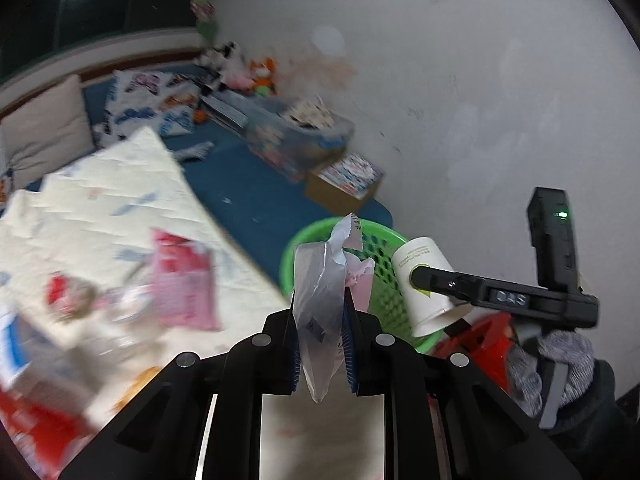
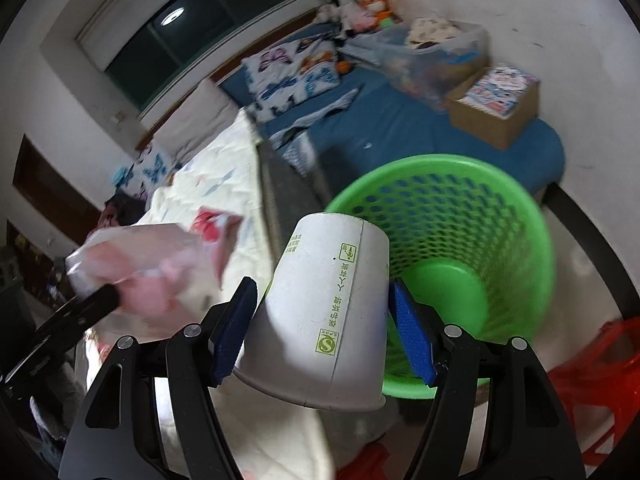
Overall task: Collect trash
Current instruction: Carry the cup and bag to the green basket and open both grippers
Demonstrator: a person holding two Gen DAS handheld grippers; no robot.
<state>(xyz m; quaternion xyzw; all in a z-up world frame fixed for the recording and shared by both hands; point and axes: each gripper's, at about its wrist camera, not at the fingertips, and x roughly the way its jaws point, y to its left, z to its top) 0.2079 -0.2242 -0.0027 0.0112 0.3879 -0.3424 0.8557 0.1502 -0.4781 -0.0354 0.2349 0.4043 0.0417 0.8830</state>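
My right gripper (image 2: 322,316) is clamped on a white paper cup with green printing (image 2: 320,312), held tilted with its closed base pointing away from me and its open mouth toward the camera. My left gripper (image 1: 320,336) is pinched on a crumpled clear-and-pink plastic wrapper (image 1: 326,280), whose loose end sticks up above the blue pads (image 1: 349,344). The round green plastic basket with a perforated wall (image 2: 460,208) stands just ahead of both, beside the cream quilted blanket (image 1: 120,208) and a blue mattress (image 2: 400,120).

The cup worries me most: it sits over the near rim rather than the basket's middle, so letting go here could bounce it off the edge onto the floor. Squeezing harder would crush the thin wall and make it pop sideways.

The wrapper is light and clingy (it may stick to a pad when I let go), and its flap could drift outside the rim. My two tools are close together, so a hasty swing could knock one load loose. Both views are blurred at the edges, so exact clearances I cannot tell.
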